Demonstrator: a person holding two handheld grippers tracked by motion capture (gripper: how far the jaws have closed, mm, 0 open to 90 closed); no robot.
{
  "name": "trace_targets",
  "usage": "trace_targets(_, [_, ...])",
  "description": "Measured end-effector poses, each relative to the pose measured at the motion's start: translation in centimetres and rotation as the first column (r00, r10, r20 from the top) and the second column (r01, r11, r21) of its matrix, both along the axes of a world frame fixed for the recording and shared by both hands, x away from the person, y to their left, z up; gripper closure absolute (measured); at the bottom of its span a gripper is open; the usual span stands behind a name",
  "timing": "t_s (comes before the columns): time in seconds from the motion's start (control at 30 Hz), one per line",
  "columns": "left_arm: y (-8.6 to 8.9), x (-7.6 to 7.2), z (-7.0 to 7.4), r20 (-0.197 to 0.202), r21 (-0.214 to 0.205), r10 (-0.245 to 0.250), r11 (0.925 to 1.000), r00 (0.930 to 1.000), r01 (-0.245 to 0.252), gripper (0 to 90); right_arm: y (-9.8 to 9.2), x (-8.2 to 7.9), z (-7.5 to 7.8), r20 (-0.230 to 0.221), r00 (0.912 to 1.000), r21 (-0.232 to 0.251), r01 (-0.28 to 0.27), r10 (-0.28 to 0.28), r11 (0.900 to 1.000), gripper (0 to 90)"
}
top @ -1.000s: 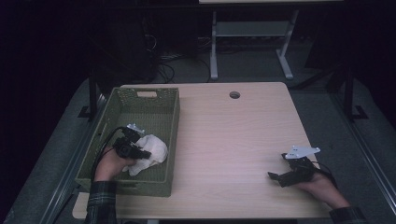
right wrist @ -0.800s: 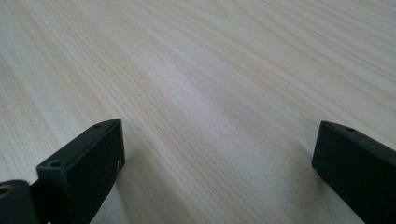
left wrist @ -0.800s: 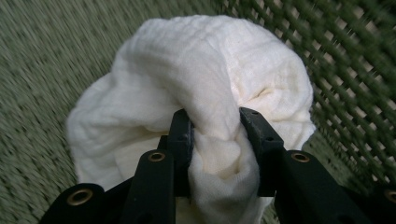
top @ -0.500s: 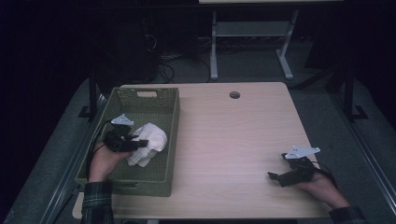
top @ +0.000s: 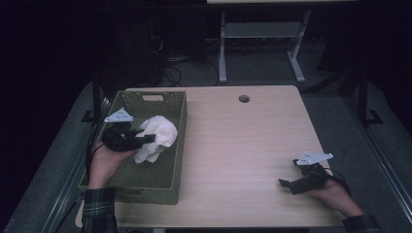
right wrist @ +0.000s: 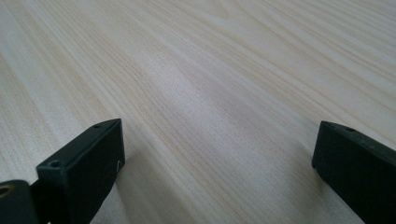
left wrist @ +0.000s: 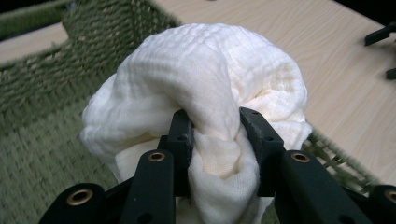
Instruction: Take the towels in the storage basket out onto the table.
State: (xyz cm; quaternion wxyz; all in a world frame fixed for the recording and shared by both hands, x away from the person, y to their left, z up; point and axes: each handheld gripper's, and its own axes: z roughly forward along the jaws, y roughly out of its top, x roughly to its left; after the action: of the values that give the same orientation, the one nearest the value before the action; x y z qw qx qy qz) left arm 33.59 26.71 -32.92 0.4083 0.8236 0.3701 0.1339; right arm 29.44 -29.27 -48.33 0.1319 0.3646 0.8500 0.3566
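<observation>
A crumpled white cloth (top: 156,137) hangs above the inside of the green woven basket (top: 160,174) at the table's left. My left gripper (top: 148,140) is shut on the cloth, whose folds bulge out between and over the two black jaws. Up close in the left gripper view, the cloth (left wrist: 205,84) is pinched by both pads, with the left gripper (left wrist: 214,128) held over the basket's rim (left wrist: 107,23). At the table's front right my right gripper (top: 286,183) rests low over the bare wood. Its jaws stand wide apart in the right gripper view, right gripper (right wrist: 217,149) with nothing between them.
The light wooden table (top: 243,145) has a round cable hole (top: 244,98) near its far edge. Behind the table stands a white desk frame (top: 262,34) on a dark floor with cables. Black rails run along both sides of the table.
My left gripper has risen with the white cloth, lifting it off the basket's bottom and toward the basket's far end. The right gripper has stayed where it was.
</observation>
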Motion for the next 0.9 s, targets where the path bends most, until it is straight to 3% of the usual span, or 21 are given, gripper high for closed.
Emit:
trace_targets(0.37, [-2.8, -0.4, 2.1, 0.041, -0.057, -0.048, 0.9971, 0.9980, 0.050, 66.5, 0.1, 0.0, 0.0, -0.004, 1.0000, 0.004, 0.003, -0.003, 1.0000, 1.8])
trace_targets(0.9, [-7.3, -0.6, 4.5, 0.093, -0.129, -0.121, 0.9827, 0.9883, 0.132, 66.7, 0.1, 0.0, 0.0, -0.004, 1.0000, 0.004, 0.003, -0.003, 1.0000, 1.8])
